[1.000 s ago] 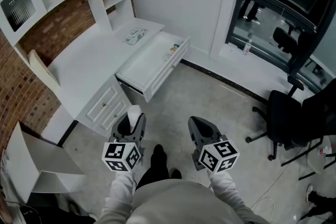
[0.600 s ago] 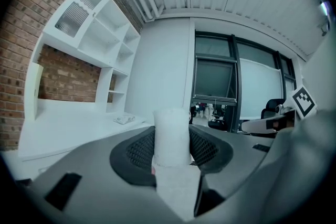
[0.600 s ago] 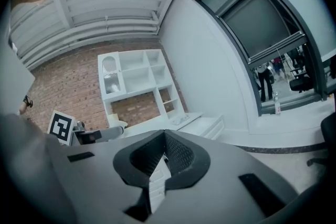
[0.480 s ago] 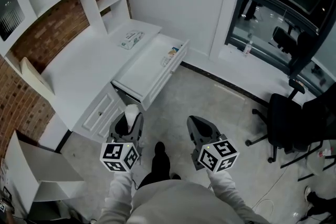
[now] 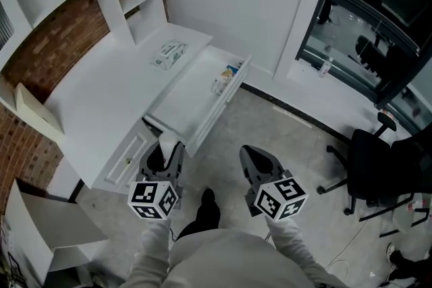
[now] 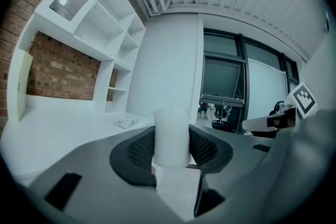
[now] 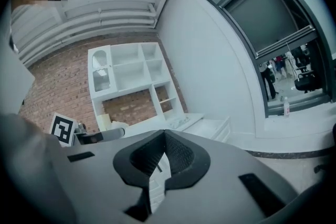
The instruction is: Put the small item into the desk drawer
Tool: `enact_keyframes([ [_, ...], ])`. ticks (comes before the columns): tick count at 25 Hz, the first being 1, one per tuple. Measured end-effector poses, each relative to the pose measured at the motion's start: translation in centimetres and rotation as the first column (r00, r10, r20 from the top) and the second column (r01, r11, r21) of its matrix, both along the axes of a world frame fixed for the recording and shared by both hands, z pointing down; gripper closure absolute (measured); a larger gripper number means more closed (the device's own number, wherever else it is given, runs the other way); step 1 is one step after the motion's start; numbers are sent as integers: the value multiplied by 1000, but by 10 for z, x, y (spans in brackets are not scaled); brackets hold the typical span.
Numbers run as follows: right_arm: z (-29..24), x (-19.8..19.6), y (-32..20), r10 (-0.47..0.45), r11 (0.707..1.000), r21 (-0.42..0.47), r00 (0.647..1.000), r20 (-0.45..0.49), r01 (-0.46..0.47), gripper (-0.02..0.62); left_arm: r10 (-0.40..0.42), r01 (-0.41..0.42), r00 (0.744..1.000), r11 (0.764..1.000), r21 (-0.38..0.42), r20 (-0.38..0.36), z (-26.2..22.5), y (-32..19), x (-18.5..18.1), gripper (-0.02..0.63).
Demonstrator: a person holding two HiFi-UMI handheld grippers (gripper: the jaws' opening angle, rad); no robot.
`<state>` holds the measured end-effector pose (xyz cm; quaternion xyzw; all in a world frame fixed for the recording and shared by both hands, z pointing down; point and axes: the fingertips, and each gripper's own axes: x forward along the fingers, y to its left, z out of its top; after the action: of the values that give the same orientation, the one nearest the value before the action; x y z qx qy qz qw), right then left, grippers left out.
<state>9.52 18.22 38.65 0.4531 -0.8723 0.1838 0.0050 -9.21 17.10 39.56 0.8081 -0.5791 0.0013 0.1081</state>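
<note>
1. Small white frosted cylinder (image 6: 171, 136), matte and round-walled, probably plastic. It stands upright between the jaws of the left gripper (image 5: 169, 153), whose dark mesh-textured pads pinch it on both sides. It is carried in the air, not yet in the drawer.
2. Right gripper (image 7: 164, 136): jaws pressed together, nothing between them. It is level with the left one, over bare concrete floor (image 5: 270, 131).
3. Key relation: the open white desk drawer (image 5: 189, 94) lies straight ahead of the left gripper, its near end just beyond the jaws in the head view. Its long axis runs away from the person, slanting up-right. The left hand is clearly nearer; the right sits off to the side.
4. Drawer: shallow, smooth painted panel front, mostly bare floor inside. A few small colourful packets (image 5: 226, 77) sit at its far end.
5. White bench (image 5: 101, 98): smooth top, a pale tissue pack (image 5: 169, 54) near the shelving, red brick wall (image 5: 67, 30) behind.
6. Judgement: the next move is a short forward reach, then a lowering onto the bare drawer floor before release.
</note>
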Motion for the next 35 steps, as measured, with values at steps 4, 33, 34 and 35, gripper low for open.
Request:
enact_keyframes([
  [4, 2, -14, -38, 7, 1000, -12, 1000, -8, -8, 568, -3, 3, 1000, 1000, -6, -8, 2, -37, -18, 413],
  [33, 3, -59, -179, 35, 999, -9, 999, -27, -35, 568, 46, -46, 999, 999, 16, -7, -3, -182, -58, 413],
  [34, 1, -59, -185, 33, 999, -7, 999, -28, -34, 568, 43, -43, 999, 999, 17, -7, -3, -187, -58, 413],
  [35, 0, -58, -192, 32, 999, -4, 999, -29, -32, 568, 40, -39, 999, 999, 18, -9, -4, -192, -58, 413],
])
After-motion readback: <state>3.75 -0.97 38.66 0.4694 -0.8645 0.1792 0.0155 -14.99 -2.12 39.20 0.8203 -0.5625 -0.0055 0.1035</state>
